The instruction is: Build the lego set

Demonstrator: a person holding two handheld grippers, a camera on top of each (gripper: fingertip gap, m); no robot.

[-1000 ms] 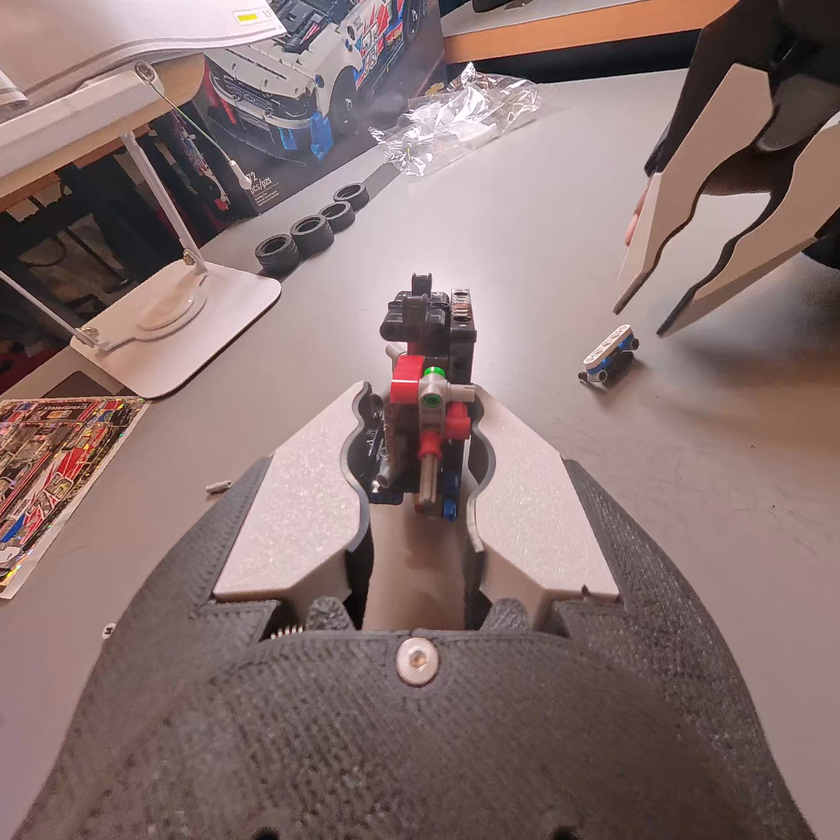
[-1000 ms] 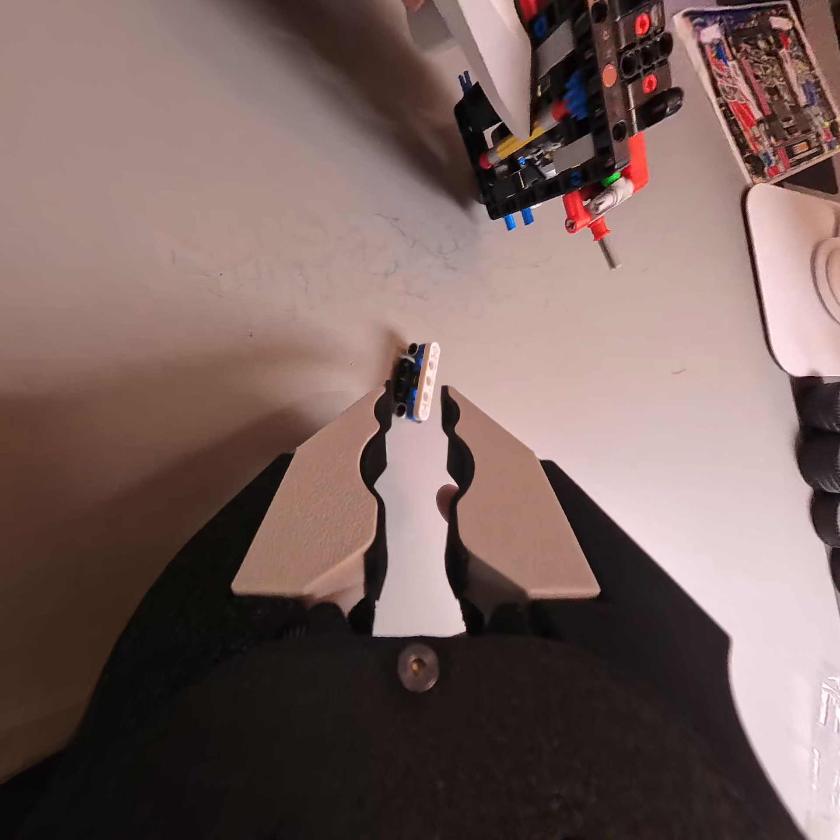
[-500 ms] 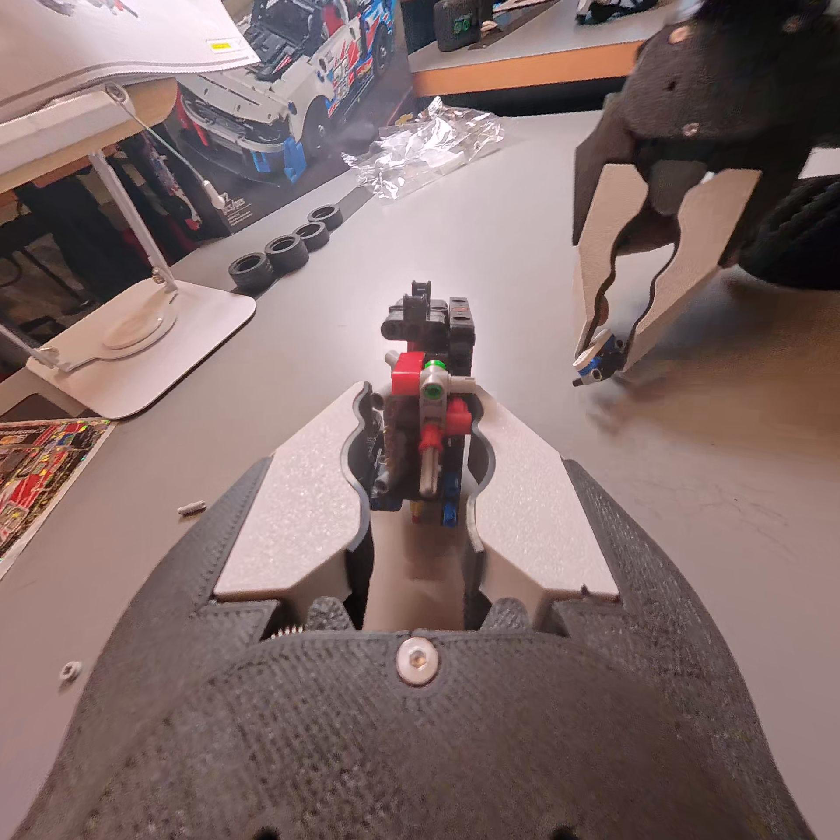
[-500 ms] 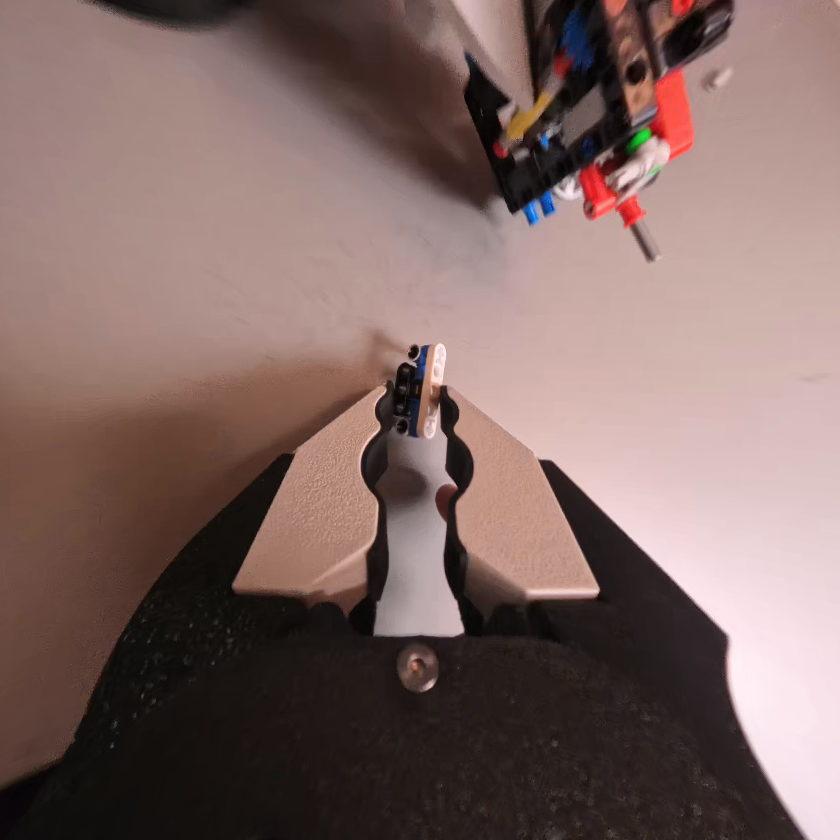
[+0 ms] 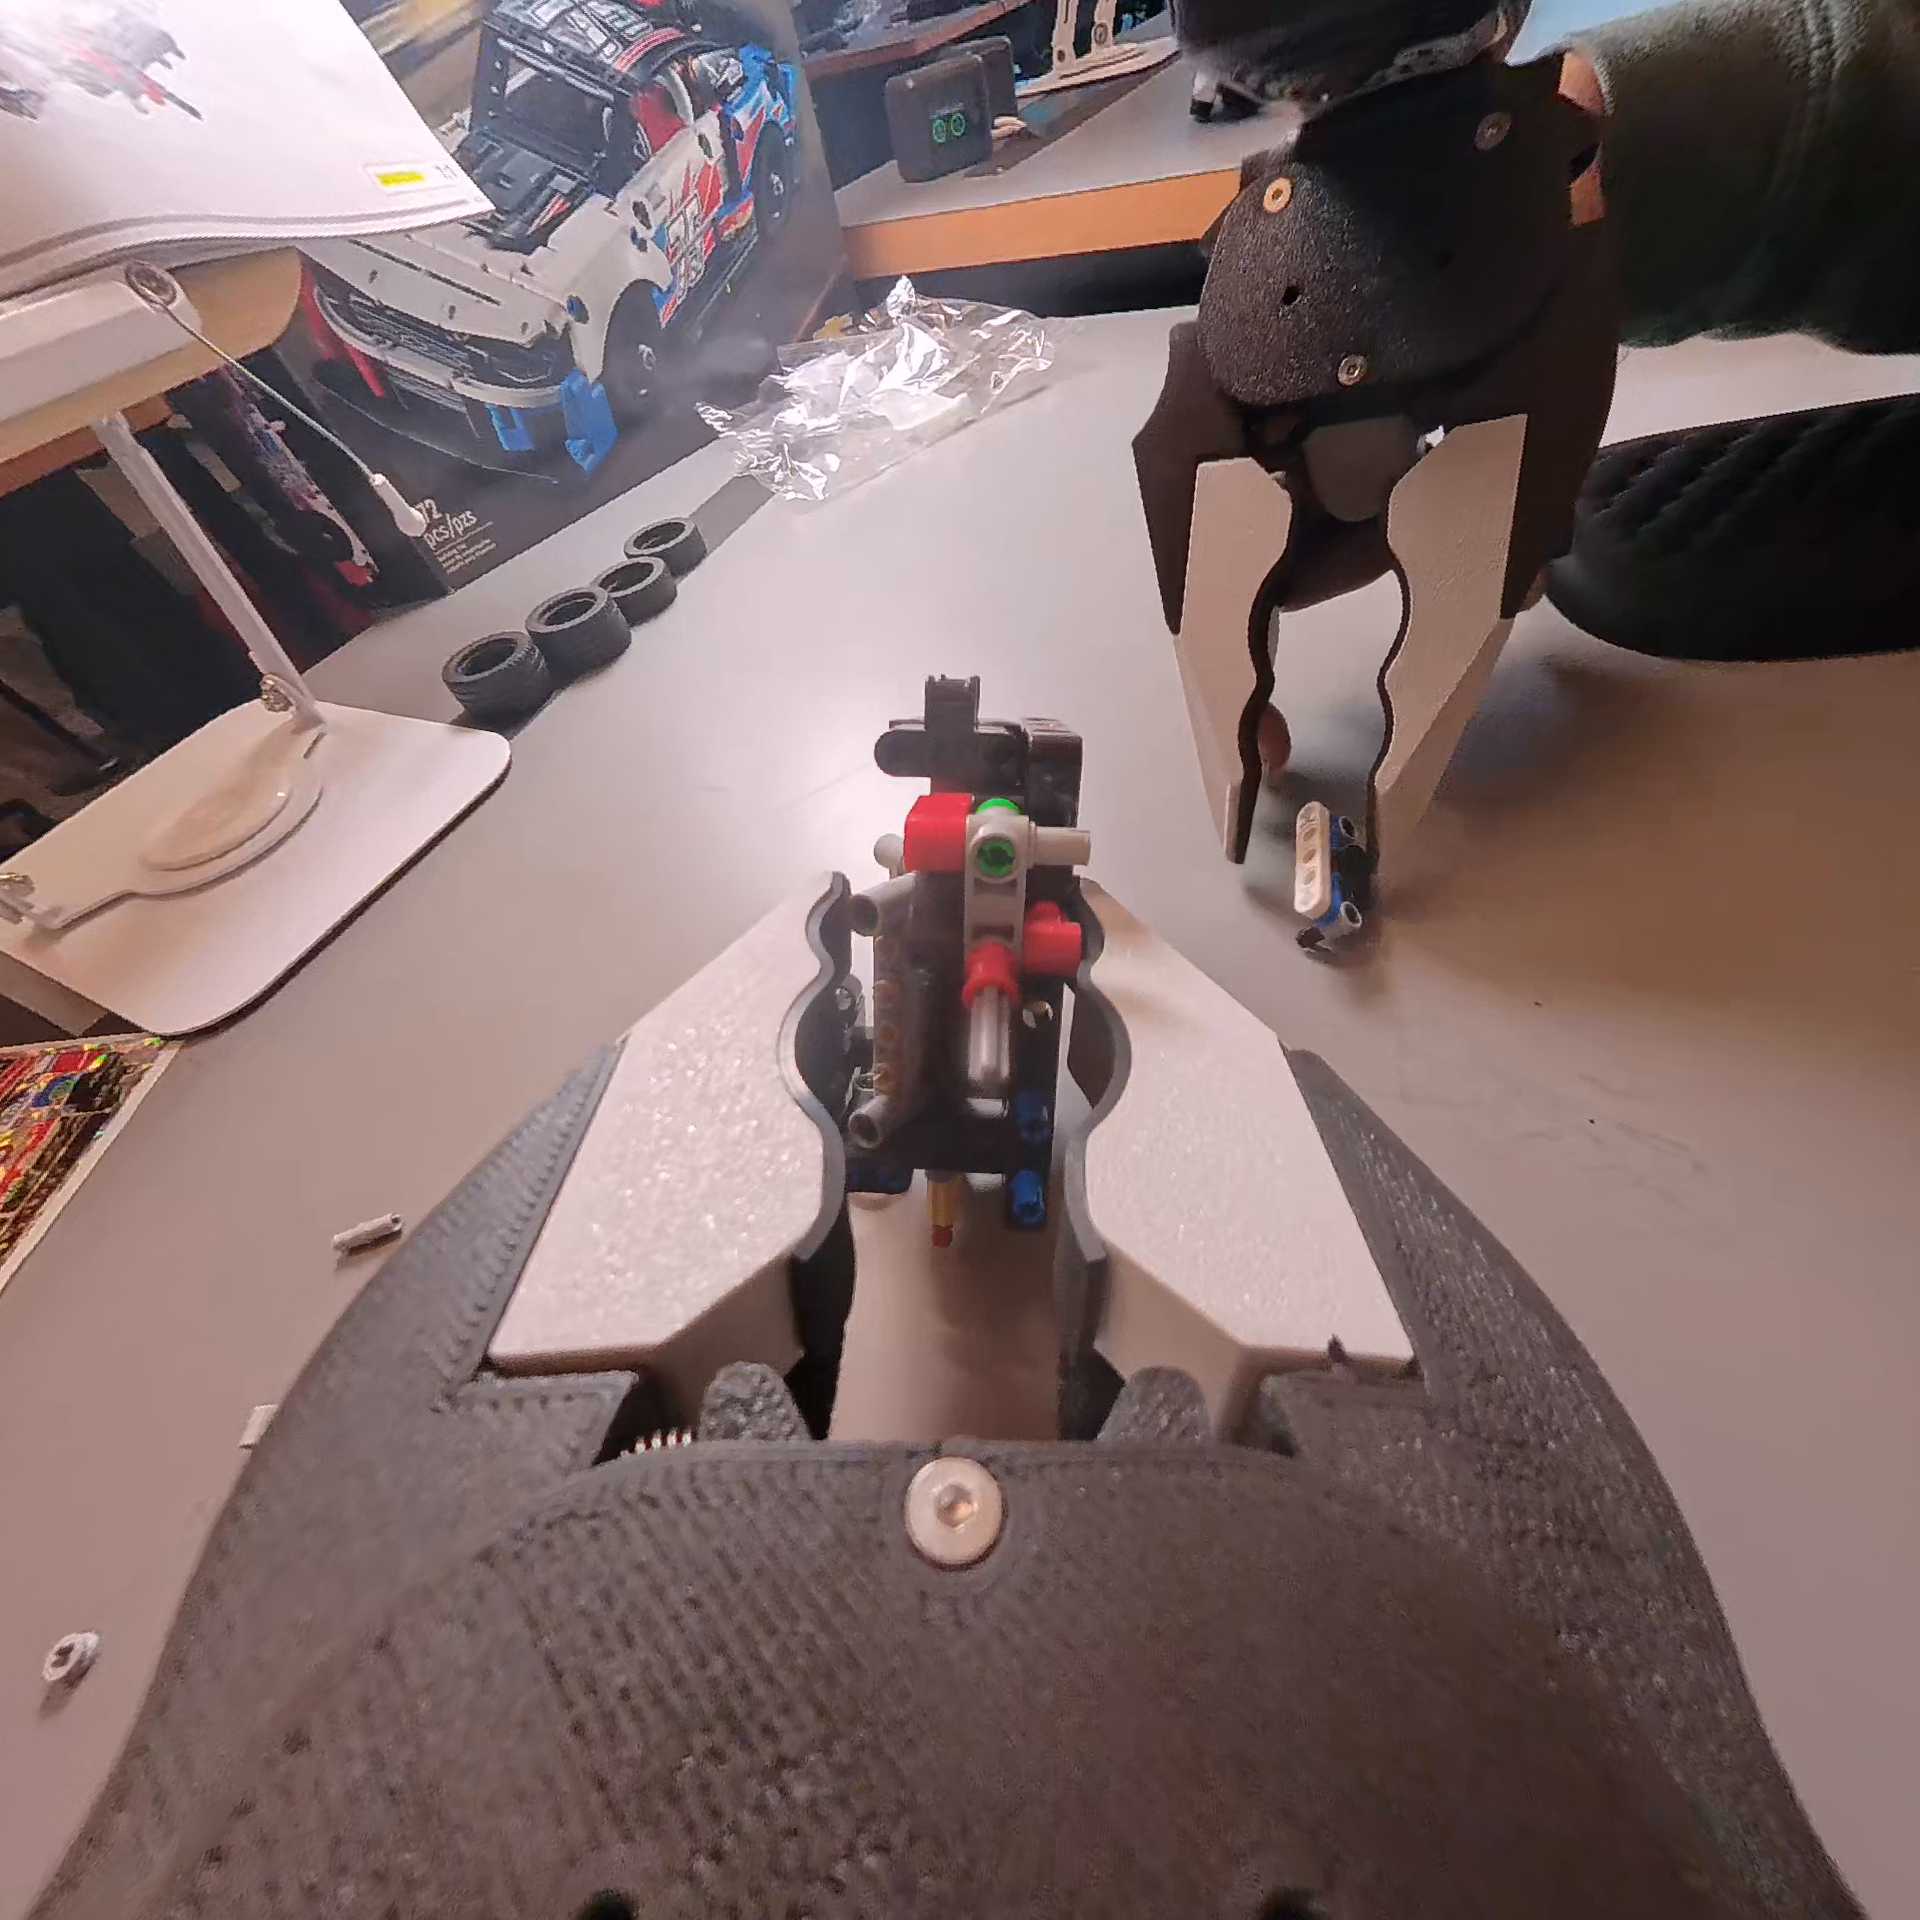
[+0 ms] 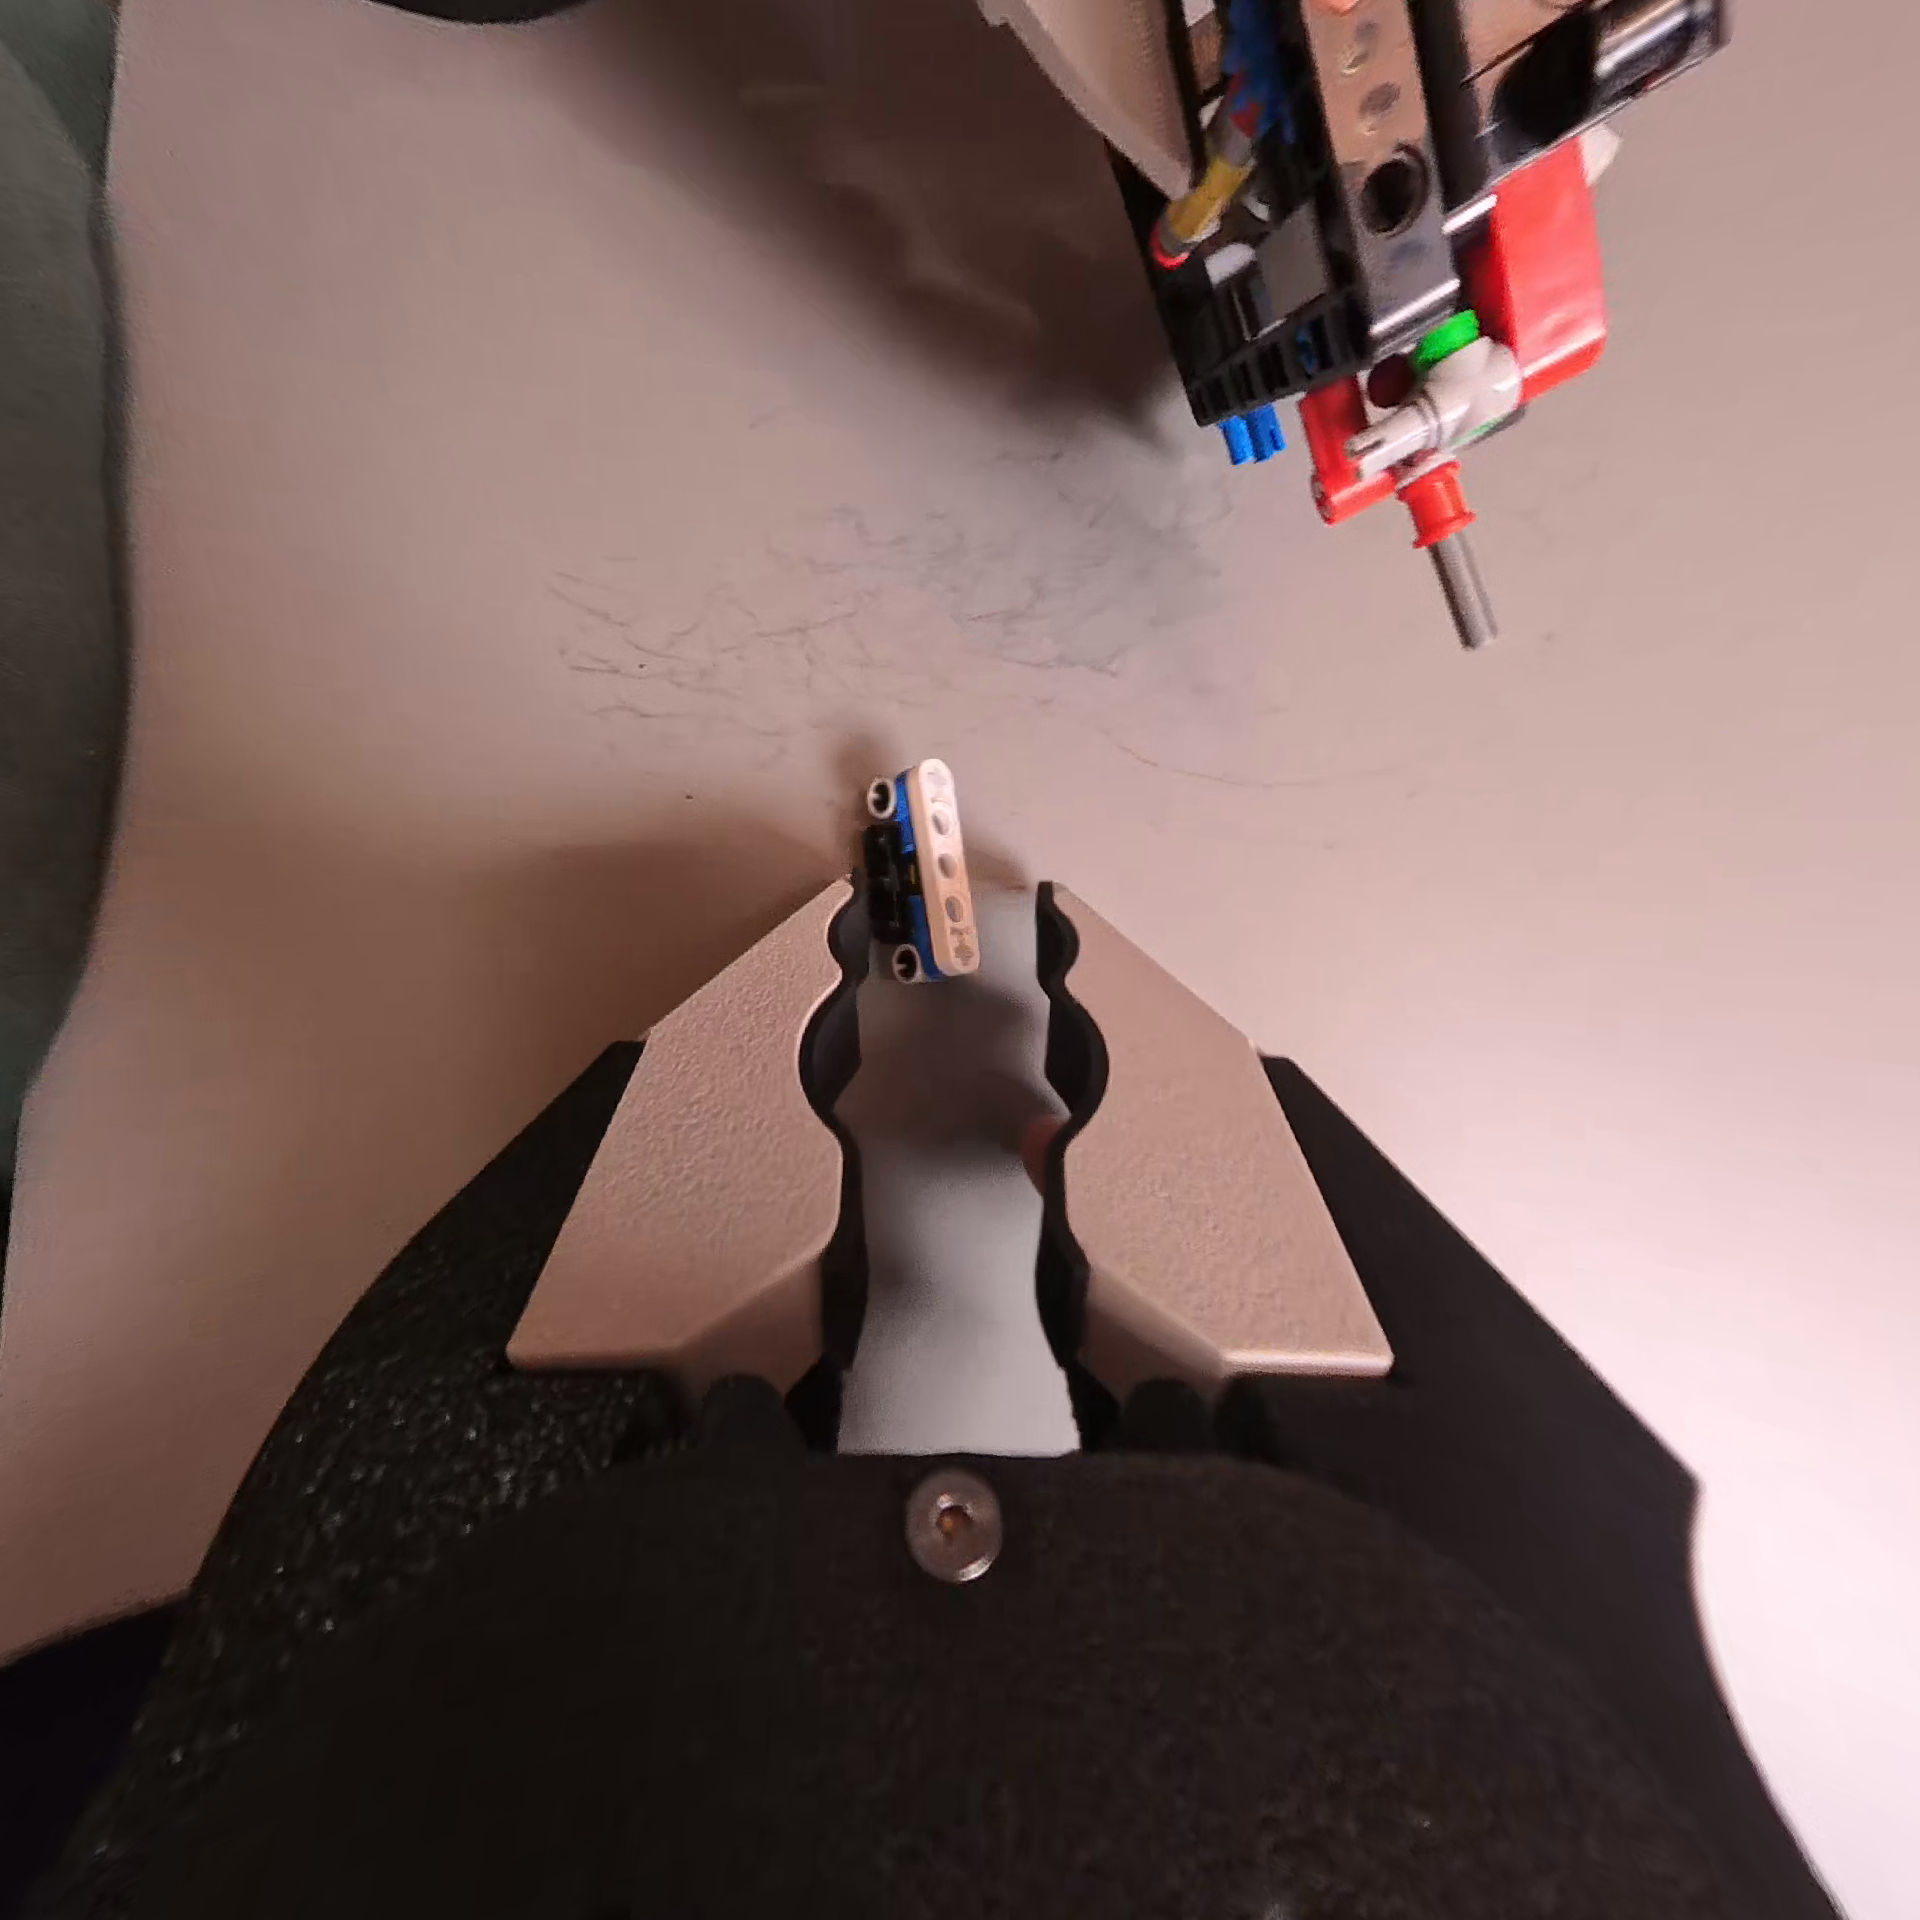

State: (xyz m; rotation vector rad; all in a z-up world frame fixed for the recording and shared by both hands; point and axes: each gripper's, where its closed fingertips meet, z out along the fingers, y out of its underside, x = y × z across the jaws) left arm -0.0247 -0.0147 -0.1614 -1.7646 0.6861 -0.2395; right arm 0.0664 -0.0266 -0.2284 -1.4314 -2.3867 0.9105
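Note:
My left gripper (image 5: 961, 904) is shut on the lego assembly (image 5: 971, 966), a black frame with red, green and grey parts, held upright just above the grey table (image 5: 623, 935). The assembly also shows at the top right of the right wrist view (image 6: 1382, 260). A small white, blue and black piece (image 6: 925, 873) stands on edge on the table. My right gripper (image 6: 945, 894) points down over it, jaws open. The piece rests against one finger, with a gap to the other. In the left wrist view the right gripper (image 5: 1309, 852) straddles the piece (image 5: 1320, 873).
Several black tyres (image 5: 571, 623) sit at the back left by a white stand base (image 5: 260, 821). Behind are the set's box (image 5: 582, 291), an open booklet (image 5: 187, 125) and a crumpled plastic bag (image 5: 883, 395). A sticker sheet (image 5: 52, 1122) and a small grey pin (image 5: 366, 1234) lie left. From the left gripper's tips to the small grey pin (image 5: 366, 1234) is close to 15 cm.
The right gripper came down around the small piece and closed in on it. Its jaws now stand wider, with the piece on the table between them. The left gripper kept hold of the assembly.

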